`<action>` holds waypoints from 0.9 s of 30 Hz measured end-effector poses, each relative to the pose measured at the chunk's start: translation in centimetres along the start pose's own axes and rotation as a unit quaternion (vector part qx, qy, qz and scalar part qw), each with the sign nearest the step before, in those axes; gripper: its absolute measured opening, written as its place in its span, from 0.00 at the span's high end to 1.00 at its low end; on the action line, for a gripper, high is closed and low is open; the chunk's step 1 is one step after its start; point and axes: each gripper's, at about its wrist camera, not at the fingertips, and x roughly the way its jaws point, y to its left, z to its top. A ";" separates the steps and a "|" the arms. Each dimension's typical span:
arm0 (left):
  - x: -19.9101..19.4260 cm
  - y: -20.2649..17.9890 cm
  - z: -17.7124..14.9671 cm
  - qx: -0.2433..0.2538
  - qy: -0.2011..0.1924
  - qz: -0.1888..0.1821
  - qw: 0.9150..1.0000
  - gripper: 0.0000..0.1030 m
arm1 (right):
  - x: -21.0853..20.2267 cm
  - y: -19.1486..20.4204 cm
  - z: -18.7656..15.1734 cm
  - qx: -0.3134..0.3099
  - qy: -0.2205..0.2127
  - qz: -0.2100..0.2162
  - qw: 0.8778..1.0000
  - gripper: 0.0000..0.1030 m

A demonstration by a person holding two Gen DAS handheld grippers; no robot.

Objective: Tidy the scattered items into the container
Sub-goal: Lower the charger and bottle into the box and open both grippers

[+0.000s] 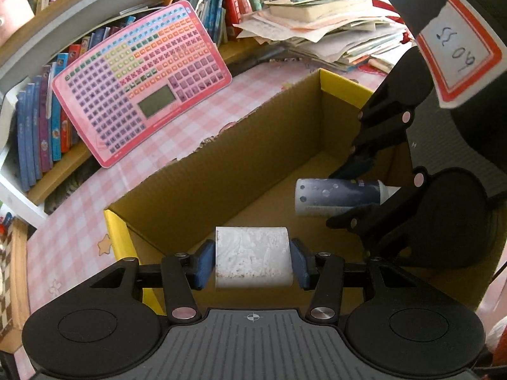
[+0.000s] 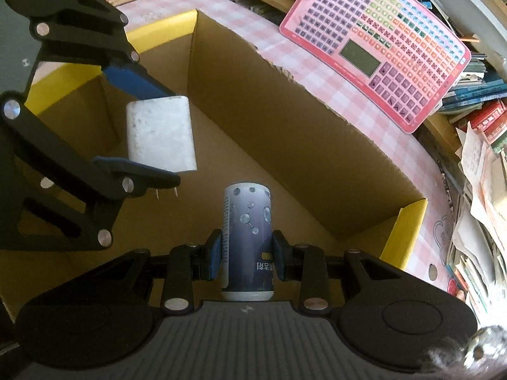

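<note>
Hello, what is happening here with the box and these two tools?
A person is tidying items into an open cardboard box on a pink checked tablecloth. The left hand-held gripper is shut on a white block; the right hand-held gripper is shut on a dark blue can. Both items hang over the inside of the box, not yet released. A pink keyboard toy leans against the books behind.

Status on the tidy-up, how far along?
Done: nothing visibly lying in the yellow-edged cardboard box yet. In hand: left gripper clamps a white rectangular block, right gripper a dark blue cylindrical can, both held over the box. Left: release both.
</note>
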 end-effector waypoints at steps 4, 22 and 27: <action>0.3 -0.1 0.2 0.004 0.003 0.003 1.000 0.52 | 0.2 -0.4 0.0 -0.003 0.000 0.003 1.000 0.71; 1.3 0.0 0.5 0.006 0.013 0.002 1.000 0.52 | 1.2 -1.2 0.3 -0.002 0.000 0.020 1.000 0.70; 1.2 0.1 0.5 0.004 0.008 0.008 1.000 0.47 | 1.0 -1.3 0.3 0.003 -0.008 0.016 1.000 0.65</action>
